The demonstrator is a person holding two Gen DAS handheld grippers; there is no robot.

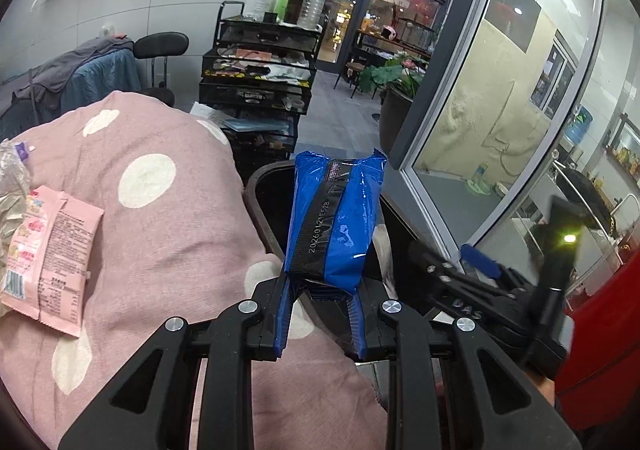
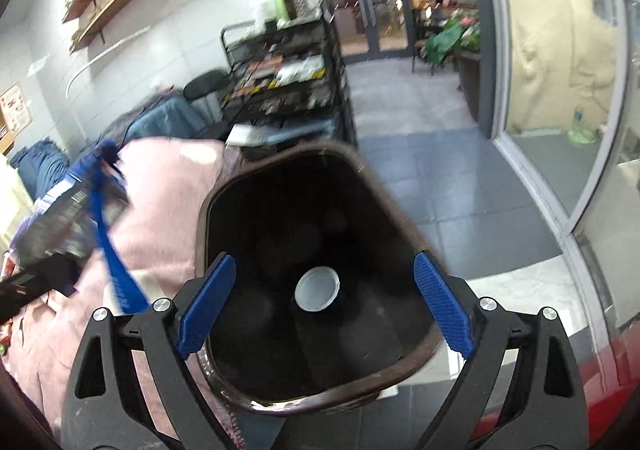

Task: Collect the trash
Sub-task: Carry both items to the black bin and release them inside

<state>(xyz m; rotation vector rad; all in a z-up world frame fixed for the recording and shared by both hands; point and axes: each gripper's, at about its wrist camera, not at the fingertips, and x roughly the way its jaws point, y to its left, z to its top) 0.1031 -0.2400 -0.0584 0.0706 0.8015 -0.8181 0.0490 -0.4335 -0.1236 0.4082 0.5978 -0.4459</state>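
1. Left wrist view: the left gripper (image 1: 320, 290) is clamped on the bottom edge of a glossy blue foil snack packet (image 1: 336, 218), which stands up at frame centre over the near rim of the dark brown plastic bin (image 1: 256, 186). The grip looks shallow, so I judge the packet could slip loose, or land on the pink spotted blanket (image 1: 168, 218) if let go too soon.
2. A pink printed wrapper (image 1: 48, 258) lies on that blanket at frame left, easy to overlook.
3. Right wrist view: the right gripper (image 2: 324, 306) hangs with fingers wide apart and nothing between them above the bin's mouth, where a white round cap (image 2: 317, 293) lies at the bottom. The two tools are near; they could knock together.
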